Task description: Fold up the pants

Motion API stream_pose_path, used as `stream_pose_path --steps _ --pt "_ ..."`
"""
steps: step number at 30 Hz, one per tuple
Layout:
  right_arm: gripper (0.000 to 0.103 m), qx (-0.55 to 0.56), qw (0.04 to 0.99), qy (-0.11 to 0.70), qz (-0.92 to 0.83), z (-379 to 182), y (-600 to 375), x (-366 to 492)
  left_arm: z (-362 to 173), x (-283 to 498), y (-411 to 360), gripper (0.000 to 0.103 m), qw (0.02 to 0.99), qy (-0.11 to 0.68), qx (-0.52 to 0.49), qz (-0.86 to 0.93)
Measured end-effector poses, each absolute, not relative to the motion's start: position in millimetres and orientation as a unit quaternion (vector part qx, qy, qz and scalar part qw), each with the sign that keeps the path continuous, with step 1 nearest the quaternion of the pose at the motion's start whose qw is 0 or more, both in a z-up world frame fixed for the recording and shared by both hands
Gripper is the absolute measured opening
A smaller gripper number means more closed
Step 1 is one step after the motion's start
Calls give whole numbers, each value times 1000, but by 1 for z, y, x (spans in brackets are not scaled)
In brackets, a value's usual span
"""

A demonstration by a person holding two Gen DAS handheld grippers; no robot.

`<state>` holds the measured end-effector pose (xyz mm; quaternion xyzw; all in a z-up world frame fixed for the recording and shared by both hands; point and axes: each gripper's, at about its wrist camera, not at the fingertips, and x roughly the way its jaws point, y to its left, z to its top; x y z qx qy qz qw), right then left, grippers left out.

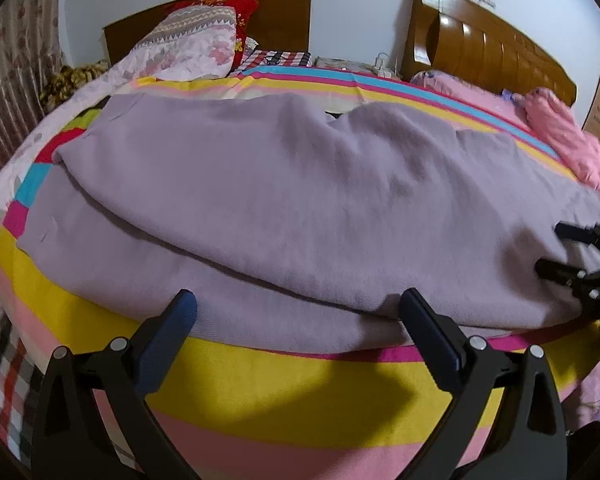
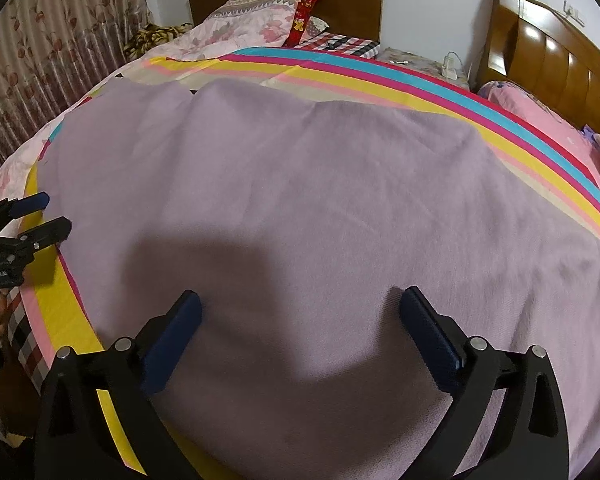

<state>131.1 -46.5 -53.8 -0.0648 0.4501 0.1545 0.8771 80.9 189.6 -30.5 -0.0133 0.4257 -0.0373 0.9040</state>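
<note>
The lilac pants [image 1: 300, 200] lie spread on a striped bedsheet [image 1: 260, 380], with one layer folded over another; they fill most of the right wrist view [image 2: 320, 220]. My left gripper [image 1: 298, 304] is open and empty at the pants' near edge, over the yellow stripe. My right gripper [image 2: 300, 304] is open and empty, just above the pants' near part. The right gripper also shows at the right edge of the left wrist view [image 1: 556, 248]. The left gripper shows at the left edge of the right wrist view [image 2: 56, 212], beside the pants' left edge.
Two wooden headboards [image 1: 496, 44] stand against the far wall. A floral quilt and pillows [image 1: 192, 44] are piled at the back left. Pink bedding [image 1: 572, 140] lies at the right. A curtain [image 2: 52, 48] hangs at the left.
</note>
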Motion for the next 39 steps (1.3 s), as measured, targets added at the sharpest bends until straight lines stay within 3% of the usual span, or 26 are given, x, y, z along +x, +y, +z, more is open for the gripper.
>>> stream_pose_path --steps 10,36,37,38,39 --pt "99 -60 880 442 166 -55 -48 131 -16 137 285 101 902 407 -110 93" --pt "99 -59 880 441 165 -55 -49 128 -32 187 302 101 884 442 -88 123" --pt "99 -58 880 441 166 -54 -49 128 -31 190 303 97 885 439 -93 122" --pt "99 -57 880 442 166 -54 -50 129 -28 191 302 76 888 434 -94 121" --pt "99 -56 880 441 167 -54 -50 129 -23 196 300 64 890 430 -88 125"
